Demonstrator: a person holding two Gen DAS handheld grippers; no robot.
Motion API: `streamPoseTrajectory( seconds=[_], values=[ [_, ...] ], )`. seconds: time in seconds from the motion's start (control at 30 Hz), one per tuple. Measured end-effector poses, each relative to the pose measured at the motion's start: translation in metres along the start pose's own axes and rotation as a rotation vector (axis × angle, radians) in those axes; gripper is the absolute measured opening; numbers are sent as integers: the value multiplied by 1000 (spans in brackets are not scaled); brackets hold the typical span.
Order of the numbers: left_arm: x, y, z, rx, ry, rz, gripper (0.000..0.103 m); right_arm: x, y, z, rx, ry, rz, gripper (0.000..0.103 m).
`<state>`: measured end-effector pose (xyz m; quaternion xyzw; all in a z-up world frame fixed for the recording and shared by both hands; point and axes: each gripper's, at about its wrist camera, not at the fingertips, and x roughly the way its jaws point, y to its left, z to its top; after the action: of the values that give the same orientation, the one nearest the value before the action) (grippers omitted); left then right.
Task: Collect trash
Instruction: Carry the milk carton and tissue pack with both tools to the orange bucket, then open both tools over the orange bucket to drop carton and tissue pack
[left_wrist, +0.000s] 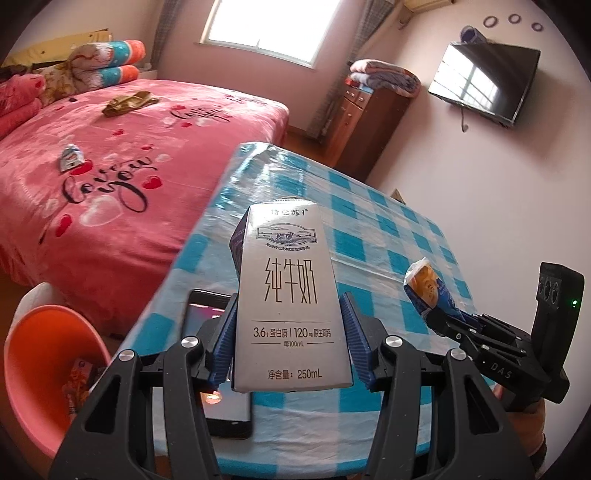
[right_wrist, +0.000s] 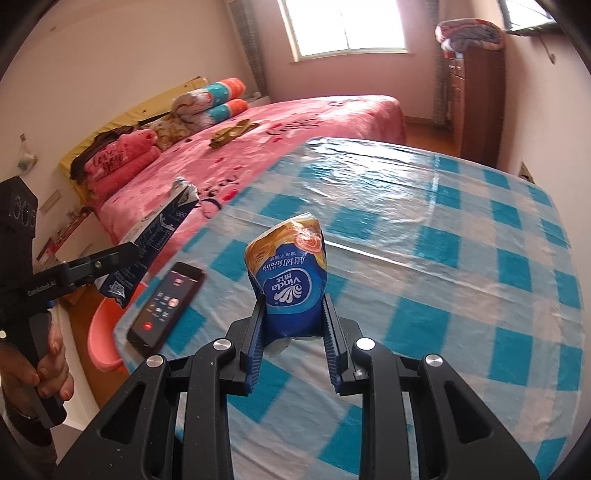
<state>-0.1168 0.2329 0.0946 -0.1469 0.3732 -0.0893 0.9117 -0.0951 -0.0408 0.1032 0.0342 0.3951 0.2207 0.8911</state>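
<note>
Black gripper arms are filling the bottom of the left wrist view, where the left gripper (left_wrist: 290, 295) is clamping its 2 blue ribbed fingers (left_wrist: 355, 341) on the sides of a white milk carton (left_wrist: 290, 291), holding it upright above the near edge of the table (left_wrist: 369, 236) with its blue-and-white checked cloth. A phone (left_wrist: 218, 373) is lying on the cloth just behind and below the carton. An orange bin (left_wrist: 40, 362) is sitting on the floor to the left, between table and pink bed (left_wrist: 129, 155), with some packaging inside. Off to the right, the right gripper (left_wrist: 430, 314) is pinching a blue tissue pack (left_wrist: 428, 284).

Seen from the right wrist, the right gripper (right_wrist: 293, 314) is squeezing that tissue pack (right_wrist: 290, 280) between its fingers (right_wrist: 332, 343), lifted over the checked table (right_wrist: 443, 240). At the left, the left gripper (right_wrist: 133, 254) is gripping the carton (right_wrist: 155, 236) out past the table's edge, over the bin (right_wrist: 105, 332), whose rim is showing beneath. The phone (right_wrist: 166, 306), screen lit, is lying near the table's left edge.
</note>
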Motion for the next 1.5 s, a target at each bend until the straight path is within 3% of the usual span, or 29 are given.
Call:
streamPoseTrajectory(
  seconds=[0.43, 0.9, 1.5],
  values=[
    [-48, 70, -11, -109, -61, 129, 54, 13, 91, 27, -177, 15, 154, 30],
    [-78, 172, -50, -302, -43, 294, 55, 52, 212, 30, -407, 90, 305, 30],
    [-69, 244, -89, -486, -12, 334, 55, 116, 313, 0, -599, 193, 380, 35]
  ],
)
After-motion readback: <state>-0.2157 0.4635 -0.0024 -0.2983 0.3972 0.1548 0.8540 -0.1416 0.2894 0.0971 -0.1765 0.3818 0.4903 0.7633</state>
